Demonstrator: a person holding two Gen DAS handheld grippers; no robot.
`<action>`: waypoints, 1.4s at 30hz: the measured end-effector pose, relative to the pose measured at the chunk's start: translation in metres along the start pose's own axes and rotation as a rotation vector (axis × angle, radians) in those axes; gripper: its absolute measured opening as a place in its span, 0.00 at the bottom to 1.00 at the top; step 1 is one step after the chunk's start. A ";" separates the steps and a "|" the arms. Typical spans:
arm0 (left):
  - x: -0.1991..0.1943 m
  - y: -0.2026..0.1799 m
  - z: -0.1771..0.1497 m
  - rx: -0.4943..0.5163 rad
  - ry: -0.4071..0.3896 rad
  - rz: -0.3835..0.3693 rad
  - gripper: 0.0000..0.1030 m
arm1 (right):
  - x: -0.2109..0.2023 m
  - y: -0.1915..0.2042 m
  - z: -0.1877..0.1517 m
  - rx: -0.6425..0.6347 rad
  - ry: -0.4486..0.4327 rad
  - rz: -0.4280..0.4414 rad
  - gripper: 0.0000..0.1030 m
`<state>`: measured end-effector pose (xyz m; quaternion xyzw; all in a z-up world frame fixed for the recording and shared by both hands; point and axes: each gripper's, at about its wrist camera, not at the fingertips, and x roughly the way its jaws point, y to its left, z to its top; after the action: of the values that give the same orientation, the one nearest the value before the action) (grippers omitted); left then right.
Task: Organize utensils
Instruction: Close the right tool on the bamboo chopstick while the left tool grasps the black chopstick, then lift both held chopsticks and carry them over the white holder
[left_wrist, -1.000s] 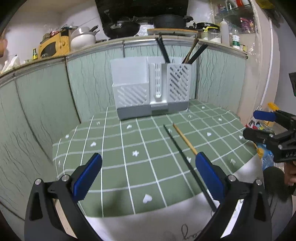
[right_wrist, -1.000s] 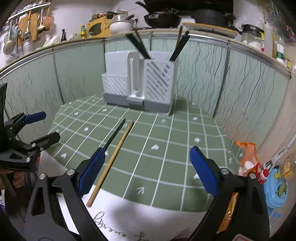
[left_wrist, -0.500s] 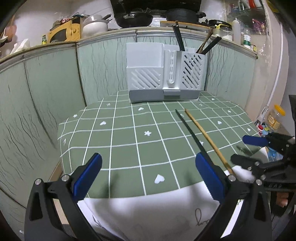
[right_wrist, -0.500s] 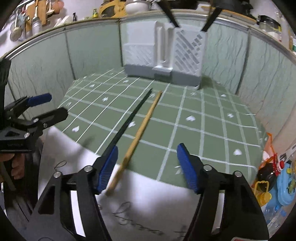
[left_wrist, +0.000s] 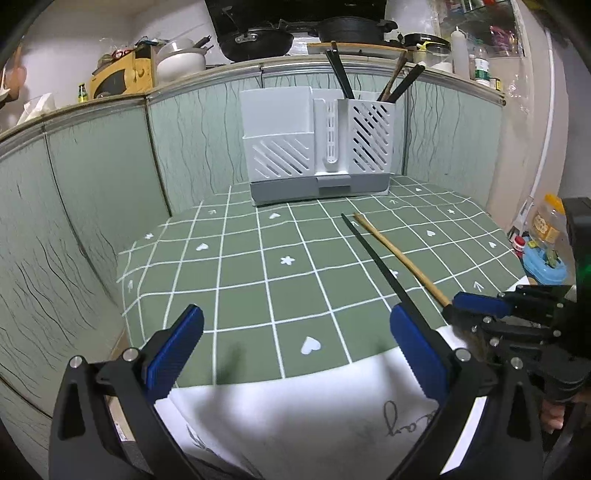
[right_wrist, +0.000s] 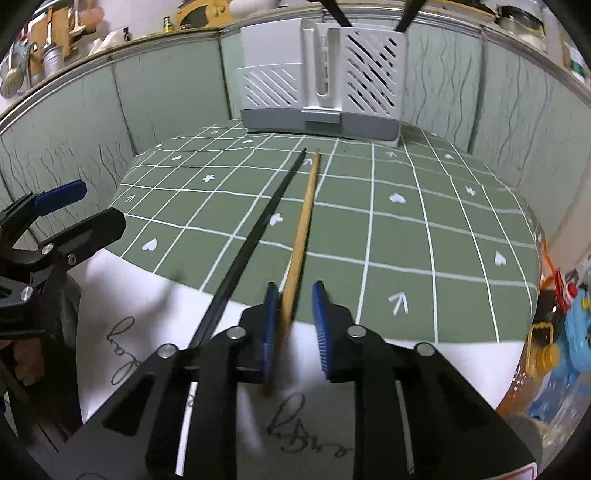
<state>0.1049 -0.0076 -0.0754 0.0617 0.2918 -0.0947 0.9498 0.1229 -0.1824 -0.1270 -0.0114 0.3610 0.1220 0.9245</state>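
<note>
Two chopsticks lie side by side on the green checked cloth: a wooden chopstick (right_wrist: 304, 221) (left_wrist: 399, 254) and a black chopstick (right_wrist: 258, 229) (left_wrist: 373, 251). Both point toward the white slotted utensil holder (left_wrist: 317, 147) (right_wrist: 321, 74), which has dark chopsticks standing in its right compartment. My right gripper (right_wrist: 293, 291) (left_wrist: 452, 312) sits low at the table's front edge, its jaws closing on the wooden chopstick's near end. My left gripper (left_wrist: 295, 317) (right_wrist: 99, 205) hangs open over the front edge with nothing between its fingers; the black chopstick runs behind its right finger.
Green patterned panels wall the table at the back and both sides. A white cloth (left_wrist: 314, 413) with writing hangs over the front edge. Bottles and a blue toy (right_wrist: 576, 343) crowd the right side. Pans and jars stand on the ledge above.
My right gripper has come down to the table's front edge and its wide jaws have narrowed around the wooden chopstick's near end. The left gripper has stayed open and hardly shifted.
</note>
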 end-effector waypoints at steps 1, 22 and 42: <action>0.001 -0.001 -0.001 -0.003 0.005 -0.003 0.96 | -0.001 -0.001 0.000 0.006 -0.004 -0.011 0.06; 0.029 -0.063 -0.008 0.051 0.076 -0.134 0.68 | -0.026 -0.049 0.006 0.087 -0.025 -0.045 0.06; 0.044 -0.049 -0.001 -0.023 0.117 -0.104 0.07 | -0.040 -0.064 0.002 0.109 -0.028 -0.027 0.06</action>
<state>0.1294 -0.0616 -0.1046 0.0412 0.3506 -0.1369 0.9256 0.1109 -0.2529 -0.1032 0.0358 0.3540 0.0896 0.9303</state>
